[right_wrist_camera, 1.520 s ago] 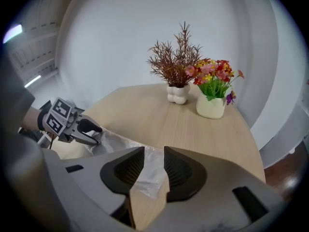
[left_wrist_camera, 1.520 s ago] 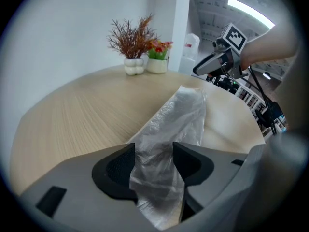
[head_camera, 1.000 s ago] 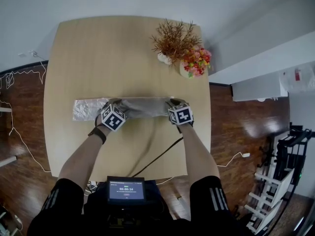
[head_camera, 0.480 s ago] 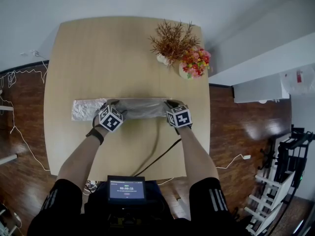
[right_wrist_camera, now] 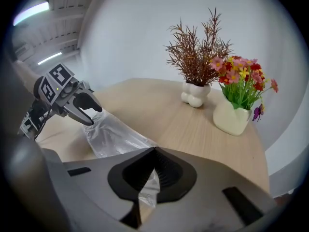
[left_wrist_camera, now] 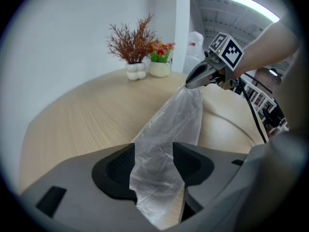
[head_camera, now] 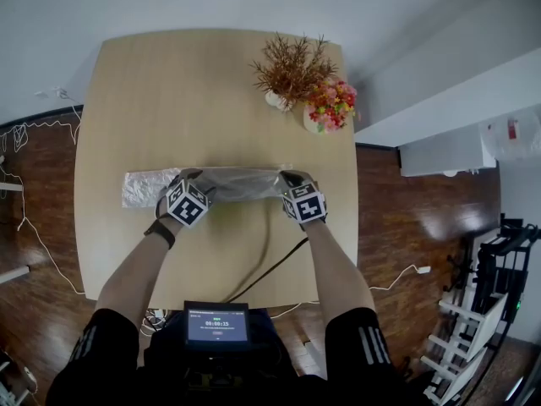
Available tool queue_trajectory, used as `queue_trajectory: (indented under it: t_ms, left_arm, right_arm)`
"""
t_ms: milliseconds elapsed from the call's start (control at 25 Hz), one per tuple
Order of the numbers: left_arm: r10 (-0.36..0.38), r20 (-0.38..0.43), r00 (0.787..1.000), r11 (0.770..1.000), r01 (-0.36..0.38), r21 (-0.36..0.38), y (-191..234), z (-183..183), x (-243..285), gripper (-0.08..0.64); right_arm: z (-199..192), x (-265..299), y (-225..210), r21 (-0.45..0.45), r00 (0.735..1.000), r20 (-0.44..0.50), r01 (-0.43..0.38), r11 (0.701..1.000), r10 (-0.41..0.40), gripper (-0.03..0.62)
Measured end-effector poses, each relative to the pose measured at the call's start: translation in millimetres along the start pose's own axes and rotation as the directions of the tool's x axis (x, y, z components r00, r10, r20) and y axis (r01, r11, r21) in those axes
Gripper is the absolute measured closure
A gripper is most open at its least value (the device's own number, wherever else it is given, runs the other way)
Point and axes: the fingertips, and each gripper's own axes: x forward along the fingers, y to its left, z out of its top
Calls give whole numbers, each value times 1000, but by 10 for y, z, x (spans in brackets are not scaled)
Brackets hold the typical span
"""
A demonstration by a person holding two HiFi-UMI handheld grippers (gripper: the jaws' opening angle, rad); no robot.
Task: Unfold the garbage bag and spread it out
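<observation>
Garbage bag [head_camera: 241, 184] — right gripper [right_wrist_camera: 152, 175] on end

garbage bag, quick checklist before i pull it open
1. Right gripper grip on the garbage bag: ok. Its fingers have just been closing and now pinch the film.
2. Left gripper grip: not ok. Its fingers are apart and the bag only lies between them.
3. Bag unfolded: not ok. It is a folded strip across the table.
4. Room to spread: ok. The tabletop beyond the strip is bare; the white vase and the flower pot stand apart from it.
5. Layers separable: cannot tell.
</observation>
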Motion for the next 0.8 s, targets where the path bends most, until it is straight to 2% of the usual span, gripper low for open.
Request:
queue_trajectory:
  t_ms: [160, 280, 400, 520, 640, 800]
  left_arm:
    - [18, 59, 998, 999, -20, 26, -18, 231, -124, 307]
    - [34, 103, 994, 989, -48, 138, -91, 456, -179, 308]
    - [26, 90, 996, 950, -53, 309, -183, 609, -105, 341]
    - [9, 48, 999, 900, -29, 435, -247, 656, 20, 353]
    - [11, 5, 1000, 863, -12, 505, -256, 623, 124, 360]
    - [20, -41, 999, 844, 5, 536, -228, 513, 179, 397]
  right_arm:
    - [53, -60, 51, -13, 1000, 23, -4, 1000, 4, 572]
    - [115, -170, 135, -6, 999, 46, -11, 1000, 11, 572]
    - [99, -218, 136, -23, 997, 73, -9, 1000, 11, 572]
    - [106, -278, 139, -33, 994, 110, -11, 999, 14, 572]
    - [136, -359, 160, -34, 990, 142, -17, 999, 22, 572]
    - [151, -459, 154, -30, 986, 167, -15, 999, 20, 572]
